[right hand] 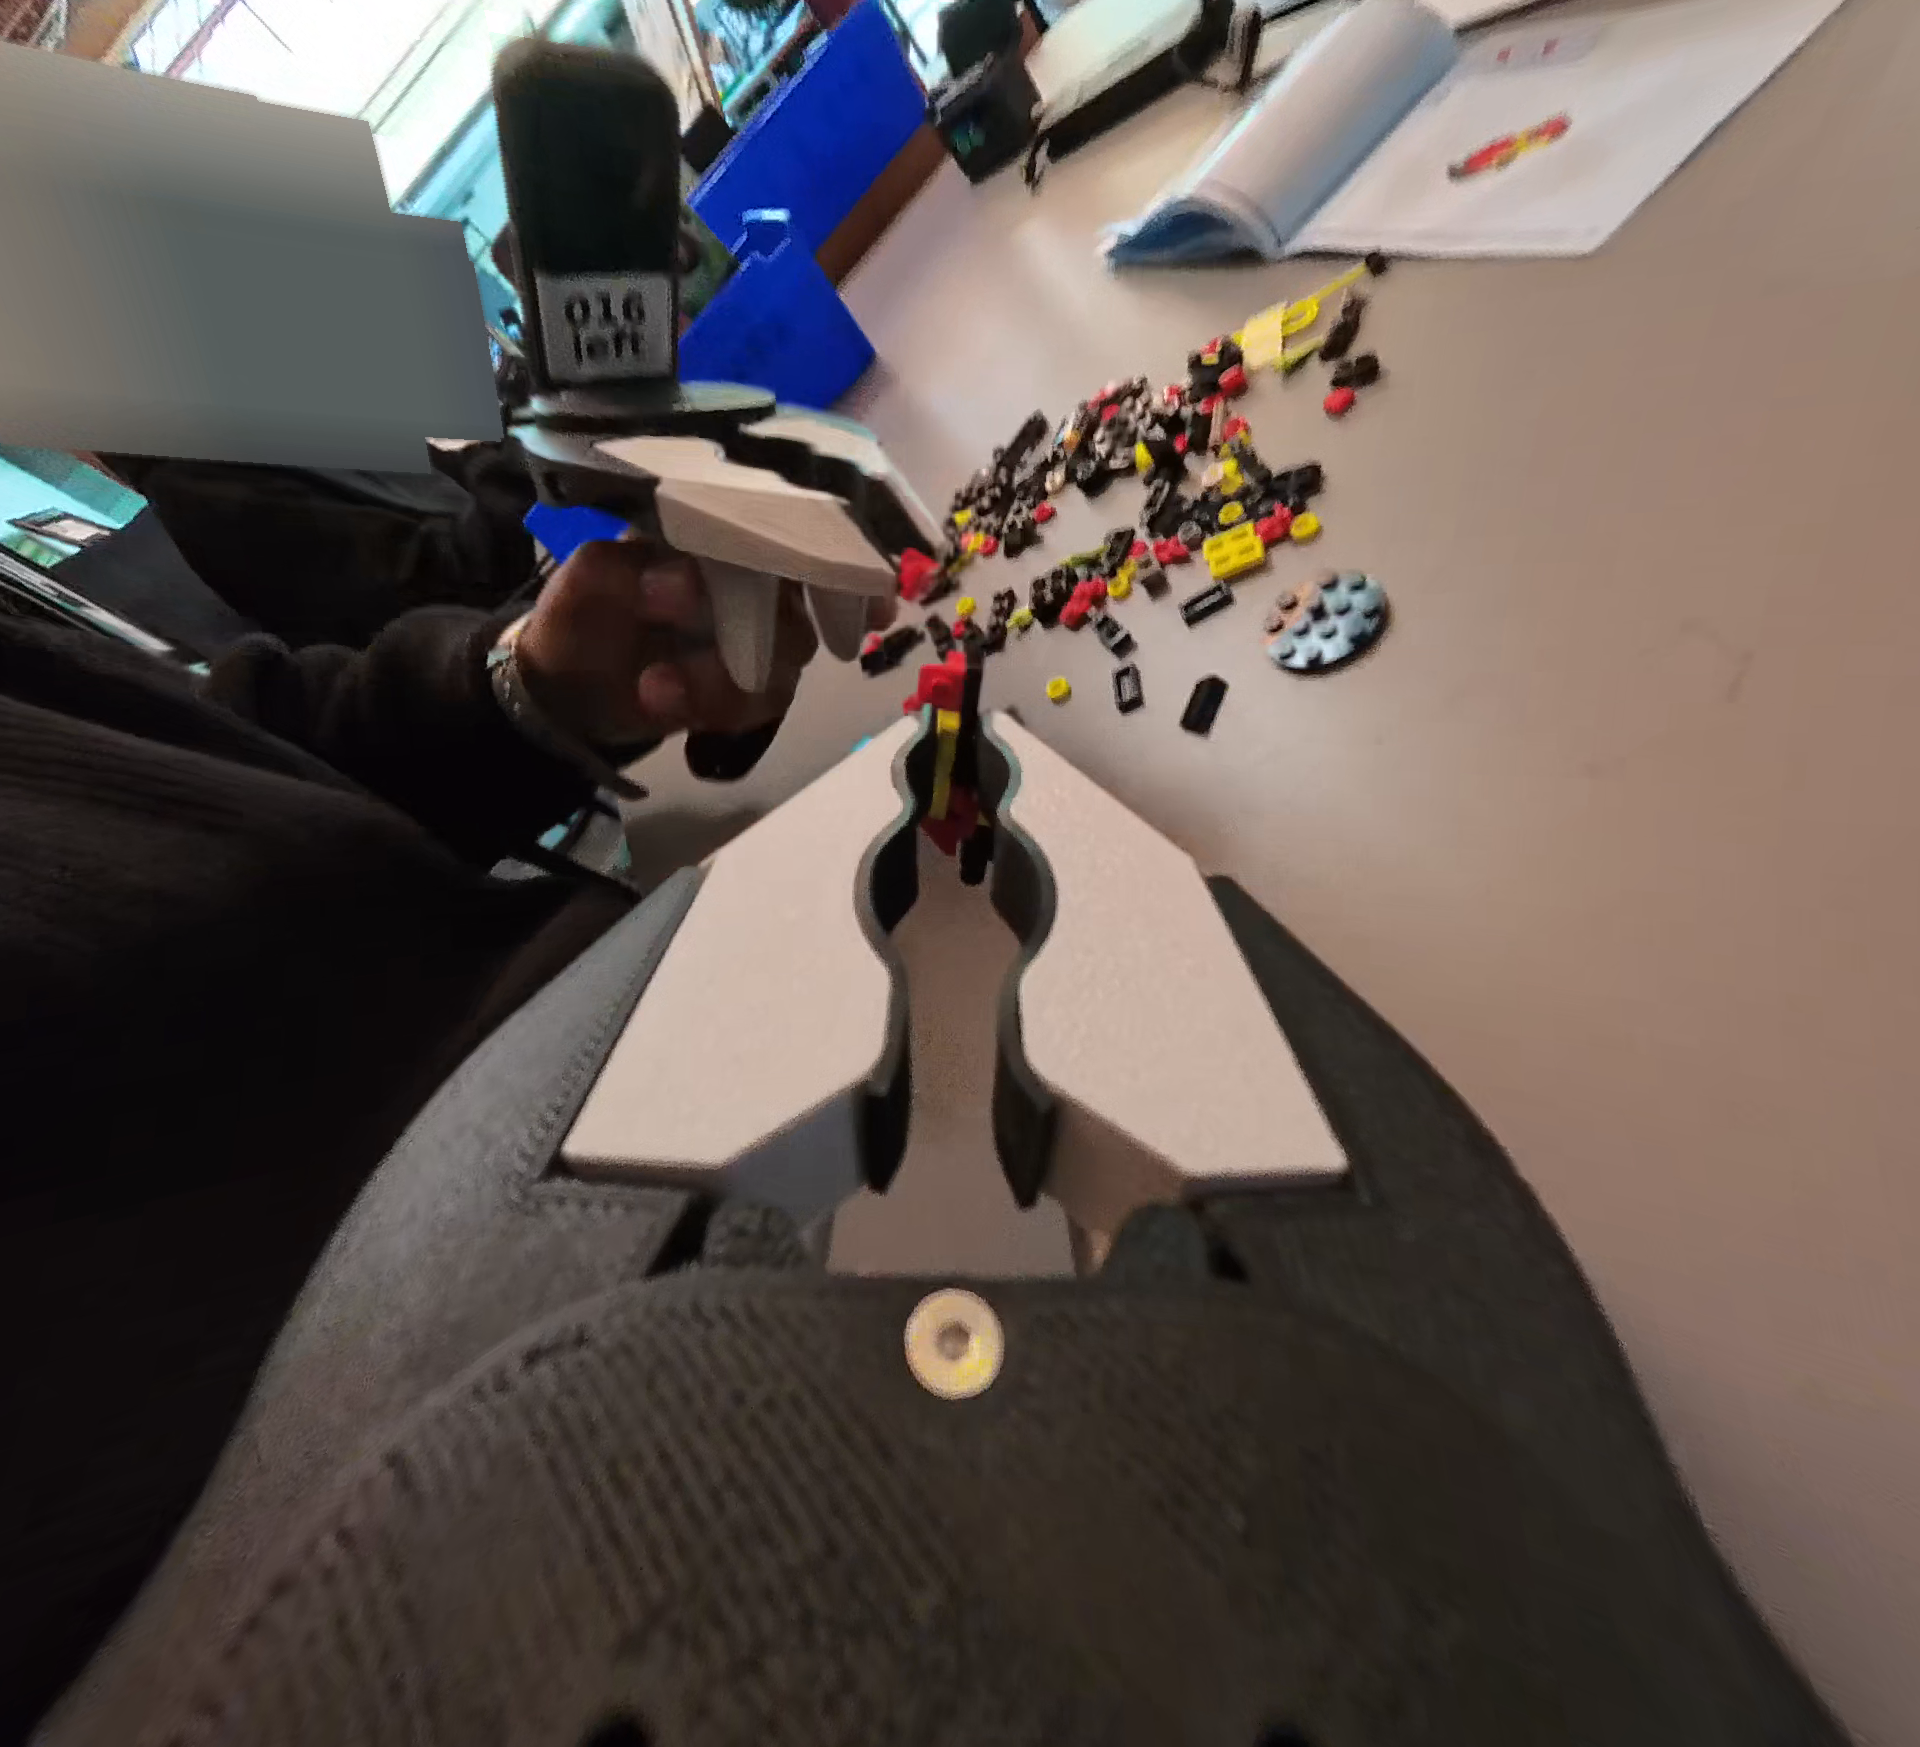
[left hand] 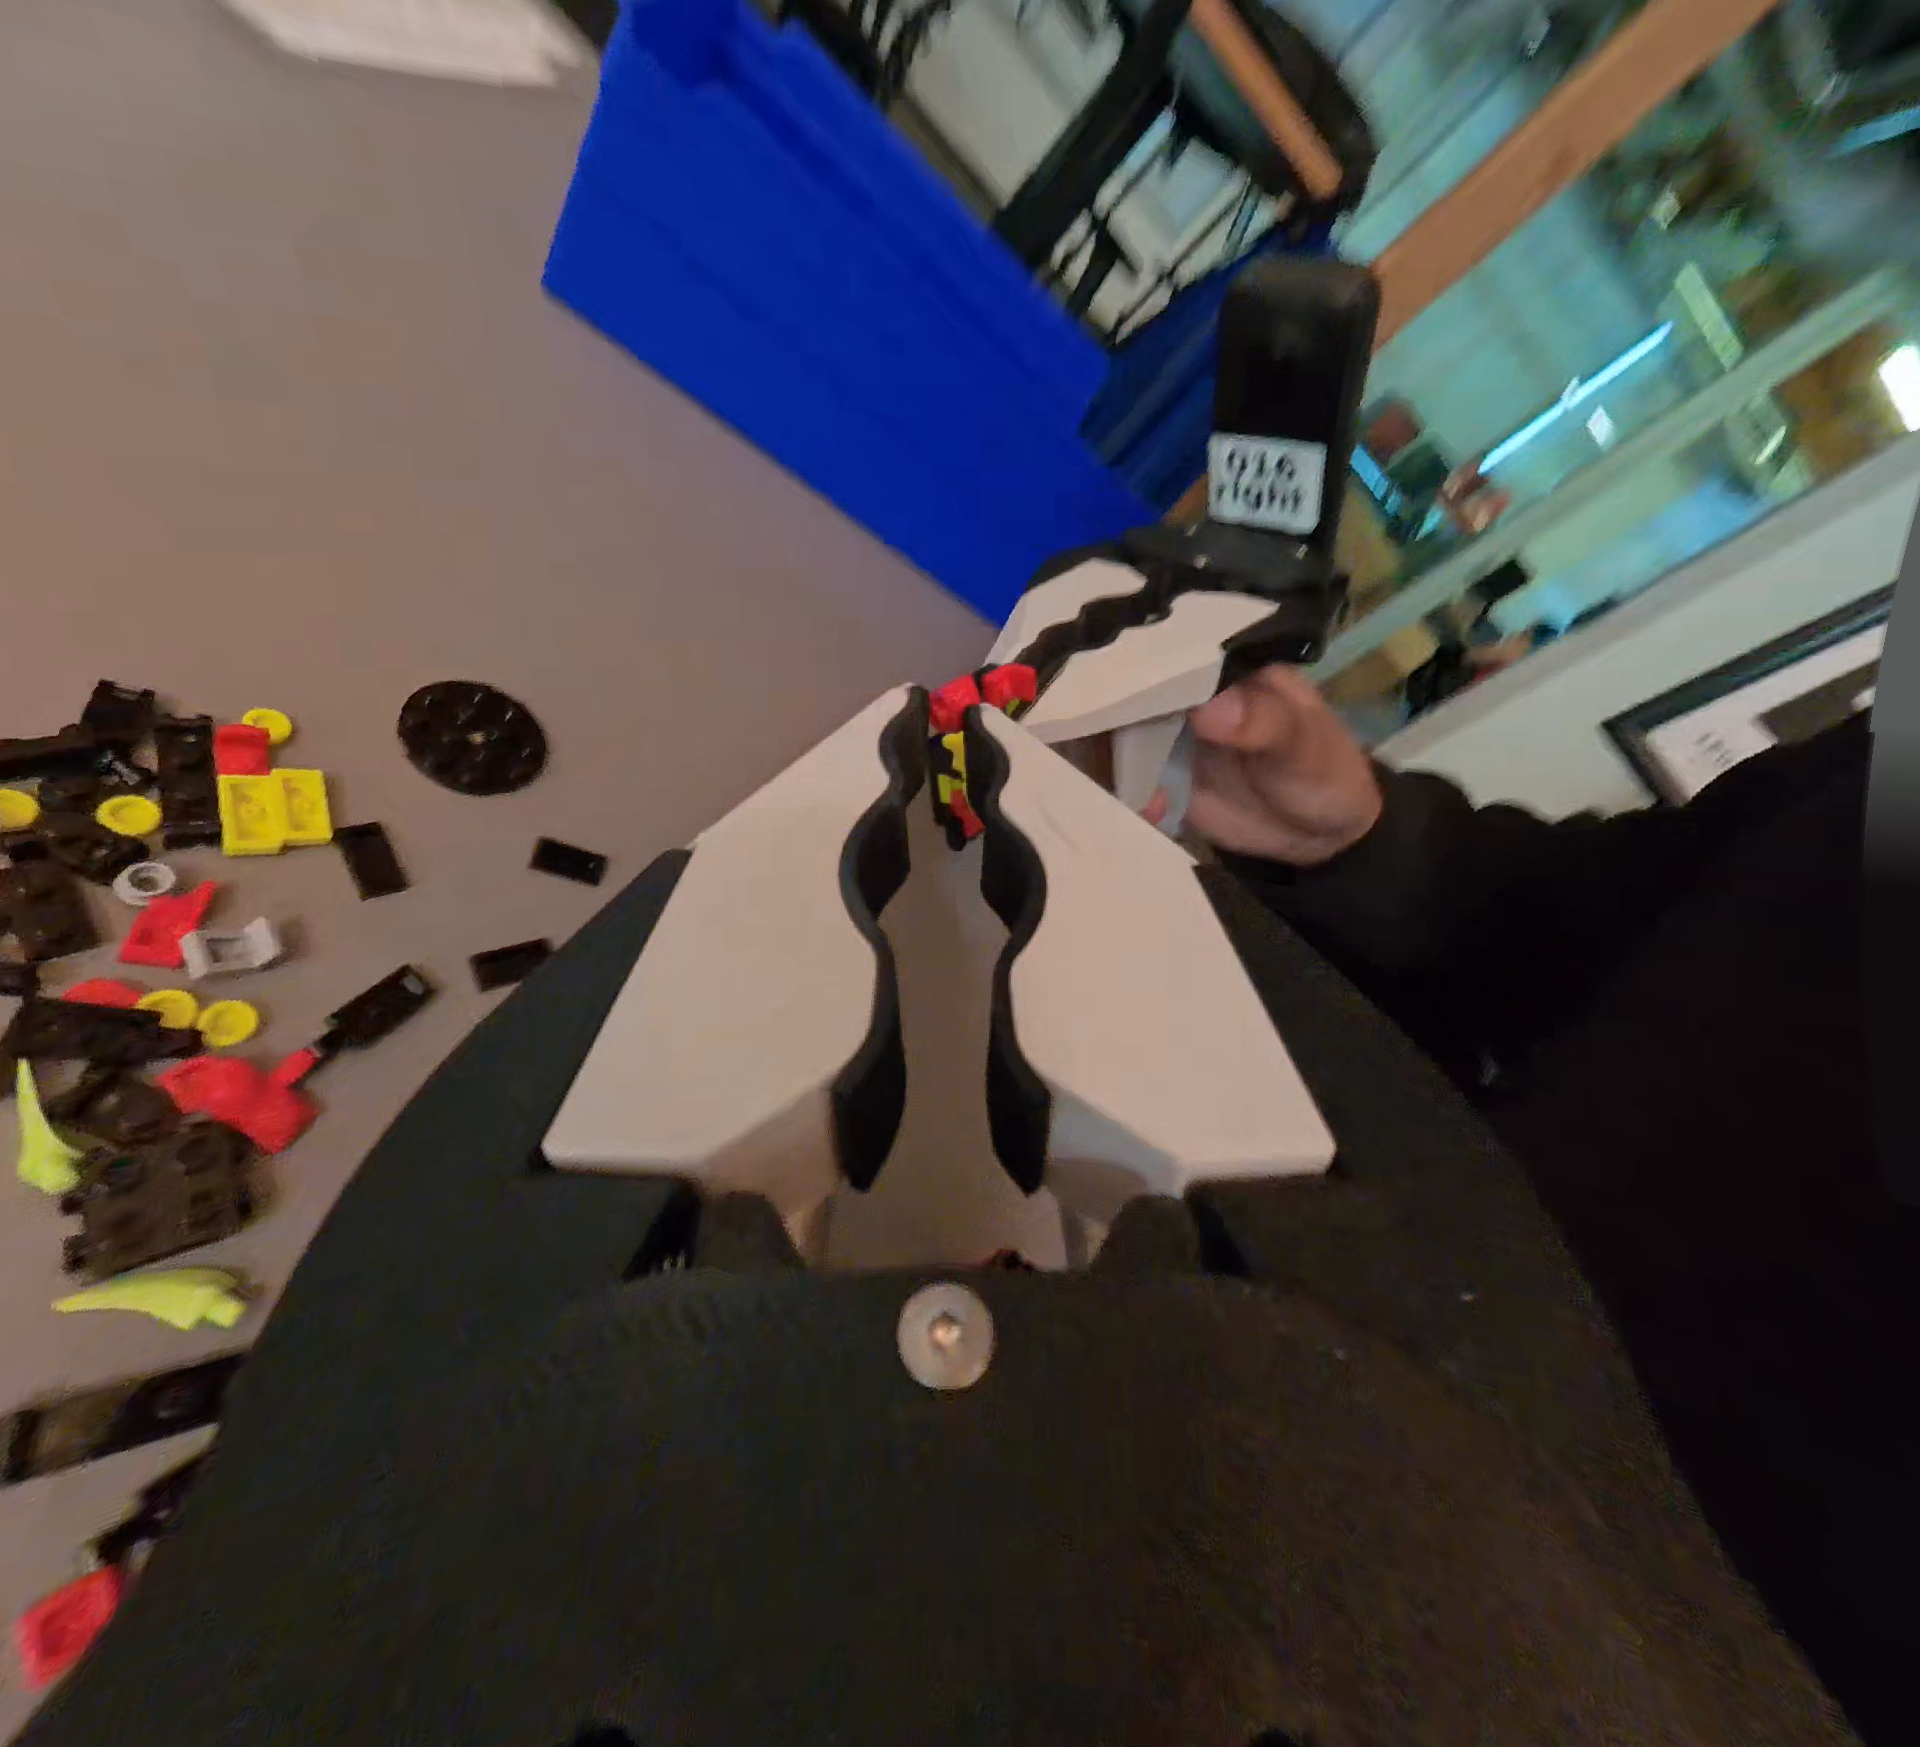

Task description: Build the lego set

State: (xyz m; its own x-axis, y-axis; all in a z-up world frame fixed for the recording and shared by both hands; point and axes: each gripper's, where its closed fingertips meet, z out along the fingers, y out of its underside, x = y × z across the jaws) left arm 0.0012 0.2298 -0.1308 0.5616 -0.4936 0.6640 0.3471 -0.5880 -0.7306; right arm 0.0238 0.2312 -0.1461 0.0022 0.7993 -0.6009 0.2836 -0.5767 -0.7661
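Note:
My left gripper (left hand: 945,721) is shut on a small lego assembly (left hand: 954,778) of red, yellow, blue and black pieces, held above the grey table (left hand: 312,450). My right gripper (right hand: 954,731) is shut on a thin red, yellow and black lego assembly (right hand: 951,762). In the left wrist view the right gripper (left hand: 1013,684) comes in from the upper right, and its red pieces (left hand: 987,691) sit right at my left fingertips. In the right wrist view the left gripper (right hand: 914,565) shows a red piece at its tip, just beyond the right one's assembly.
Several loose black, red and yellow pieces (left hand: 156,918) (right hand: 1143,492) lie spread on the table, with a round studded plate (left hand: 473,738) (right hand: 1328,622) beside them. A blue bin (left hand: 810,274) (right hand: 790,295) stands behind. An open instruction booklet (right hand: 1455,139) lies at the far right. The grippers are tip to tip, or close to it. The round studded plate (right hand: 1328,622) is about 11 centimetres from my right fingertips. Look for it in the left wrist view (left hand: 500,722) too.

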